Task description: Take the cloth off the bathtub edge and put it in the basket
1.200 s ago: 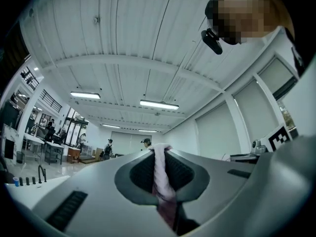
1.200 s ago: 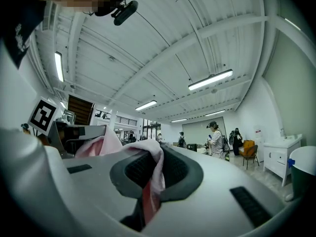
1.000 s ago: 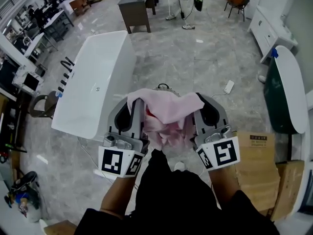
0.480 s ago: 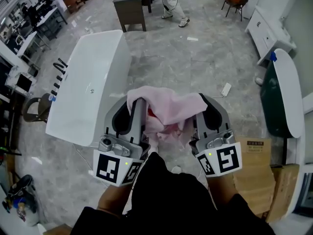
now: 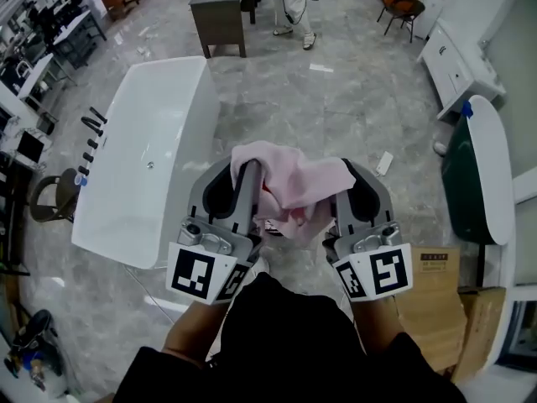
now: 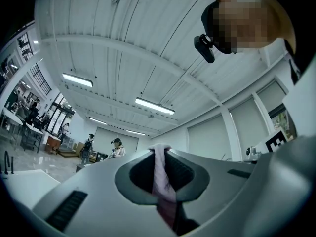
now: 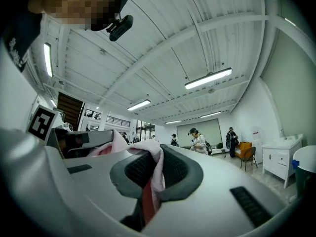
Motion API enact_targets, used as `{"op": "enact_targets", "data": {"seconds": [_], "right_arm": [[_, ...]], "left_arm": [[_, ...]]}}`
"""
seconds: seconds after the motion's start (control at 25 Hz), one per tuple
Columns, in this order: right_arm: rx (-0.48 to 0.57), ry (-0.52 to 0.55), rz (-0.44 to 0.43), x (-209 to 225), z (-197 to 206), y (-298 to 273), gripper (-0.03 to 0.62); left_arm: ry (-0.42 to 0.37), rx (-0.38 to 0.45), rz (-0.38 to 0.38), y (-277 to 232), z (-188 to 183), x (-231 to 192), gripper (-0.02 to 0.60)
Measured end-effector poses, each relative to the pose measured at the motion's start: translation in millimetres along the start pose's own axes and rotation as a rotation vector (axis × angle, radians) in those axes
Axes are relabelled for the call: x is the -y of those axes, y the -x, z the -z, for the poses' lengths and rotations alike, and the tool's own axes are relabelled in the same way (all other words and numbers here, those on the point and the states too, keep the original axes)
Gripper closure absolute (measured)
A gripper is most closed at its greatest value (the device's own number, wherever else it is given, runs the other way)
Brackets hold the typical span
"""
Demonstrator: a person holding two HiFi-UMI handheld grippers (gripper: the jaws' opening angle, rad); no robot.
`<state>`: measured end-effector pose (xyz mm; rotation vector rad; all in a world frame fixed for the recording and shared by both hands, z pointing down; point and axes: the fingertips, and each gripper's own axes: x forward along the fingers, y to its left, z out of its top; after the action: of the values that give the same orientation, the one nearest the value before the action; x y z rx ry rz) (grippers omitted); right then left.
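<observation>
A pink cloth (image 5: 289, 187) hangs bunched between both grippers, held up in front of the person, above the floor. My left gripper (image 5: 249, 168) is shut on the cloth's left part; a pink strip (image 6: 162, 177) runs pinched between its jaws. My right gripper (image 5: 342, 173) is shut on the right part of the cloth (image 7: 150, 169), which drapes over its tip. The white bathtub (image 5: 134, 166) lies to the left, its edge bare. No basket shows in any view.
A dark green tub (image 5: 474, 175) with a white rim stands at the right. Cardboard boxes (image 5: 436, 292) sit at lower right. A dark desk (image 5: 220, 11) and a walking person (image 5: 294, 7) are at the back. A white cabinet (image 5: 457, 57) lines the right wall.
The person has stepped along the bathtub, which now lies a bit further left and lower. Both grippers keep hold of the cloth, which stays bunched between them.
</observation>
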<state>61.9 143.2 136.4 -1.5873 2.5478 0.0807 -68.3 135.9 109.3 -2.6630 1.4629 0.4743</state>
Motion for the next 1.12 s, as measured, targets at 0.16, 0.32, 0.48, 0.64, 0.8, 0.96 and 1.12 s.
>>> {"op": "enact_targets", "data": {"seconds": [0.16, 0.32, 0.48, 0.64, 0.8, 0.96, 1.12], "right_arm": [[-0.012, 0.017, 0.024, 2.4, 6.7, -32.0, 0.556], [-0.040, 0.023, 0.054, 5.8, 20.8, -61.1, 0.556], [-0.052, 0.025, 0.088, 10.9, 29.7, -86.9, 0.556], [-0.087, 0.031, 0.099, 10.1, 49.9, -110.8, 0.556], [-0.103, 0.033, 0.125, 12.9, 63.8, -120.3, 0.556], [-0.137, 0.040, 0.129, 11.2, 83.9, -133.3, 0.556], [-0.192, 0.043, 0.084, 8.7, 104.1, -142.6, 0.556]], "left_arm": [[0.028, 0.000, 0.028, -20.8, 6.4, -24.1, 0.545], [0.056, -0.041, 0.048, -36.1, 24.1, -49.5, 0.545], [0.088, -0.049, 0.086, -51.1, 33.1, -67.3, 0.545], [0.107, -0.068, 0.102, -62.4, 45.4, -89.4, 0.545], [0.106, -0.095, 0.101, -64.8, 62.0, -106.1, 0.545], [0.082, -0.118, 0.107, -62.1, 81.5, -121.9, 0.545], [0.117, -0.155, 0.088, -60.2, 100.6, -131.5, 0.545]]}}
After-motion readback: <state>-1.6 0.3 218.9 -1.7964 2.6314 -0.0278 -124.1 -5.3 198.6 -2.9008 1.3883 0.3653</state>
